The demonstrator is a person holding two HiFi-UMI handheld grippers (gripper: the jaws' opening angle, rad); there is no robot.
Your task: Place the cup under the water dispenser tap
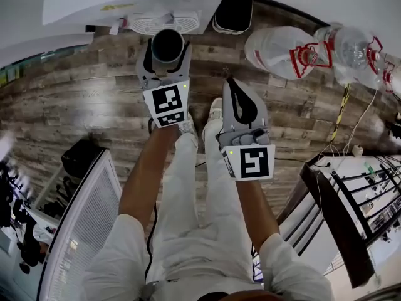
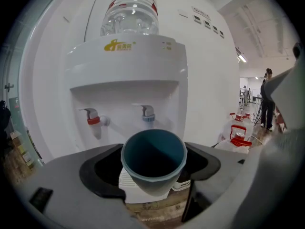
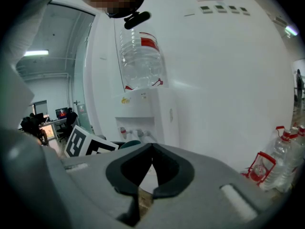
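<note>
The left claw point(image 1: 167, 61) is gripping a teal cup point(image 2: 153, 161), its jaws standing wide against the cup's sides. The cup is tilting its empty mouth back toward the claw's camera and hanging in the air just short of the dispenser's point(image 2: 128, 66) white drip tray point(image 2: 136, 187), lower than the blue tap point(image 2: 148, 113). The right claw point(image 3: 151, 151) is sitting closed and empty beside it, a little further back. Both bare forearms are reaching forward and down. Beyond, a red tap point(image 2: 94, 120) is sticking out left of the blue one, and a clear bottle point(image 2: 129, 11) is standing inverted on the dispenser.
</note>
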